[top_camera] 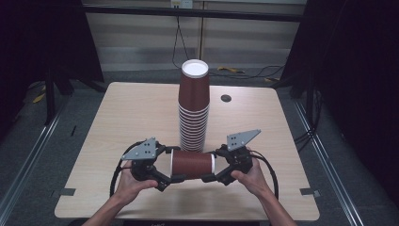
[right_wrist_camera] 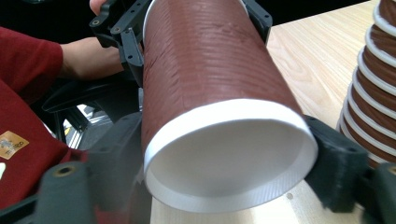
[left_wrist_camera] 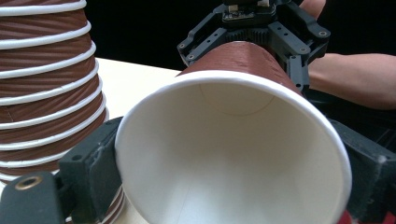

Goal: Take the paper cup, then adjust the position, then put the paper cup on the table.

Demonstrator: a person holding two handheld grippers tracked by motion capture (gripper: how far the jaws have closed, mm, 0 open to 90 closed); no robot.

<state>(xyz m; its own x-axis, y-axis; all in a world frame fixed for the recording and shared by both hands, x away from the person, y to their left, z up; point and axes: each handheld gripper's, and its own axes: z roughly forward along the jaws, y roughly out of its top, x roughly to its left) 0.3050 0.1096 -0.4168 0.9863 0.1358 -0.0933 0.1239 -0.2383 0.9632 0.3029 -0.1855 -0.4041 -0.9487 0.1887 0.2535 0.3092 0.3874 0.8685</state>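
A brown ribbed paper cup lies on its side just above the table's front edge, held between both grippers. My left gripper has its jaws against the cup's wide white rim; in the left gripper view the cup's open mouth faces the camera between the two jaws of the left gripper. My right gripper clasps the narrow base end, and the recessed white bottom of the cup sits between the jaws of the right gripper. Behind stands a tall stack of upside-down brown cups.
The light wooden table has a dark round grommet at the back right. The cup stack stands close behind the held cup. Cables lie on the floor beyond the table's far edge. A red sleeve is nearby.
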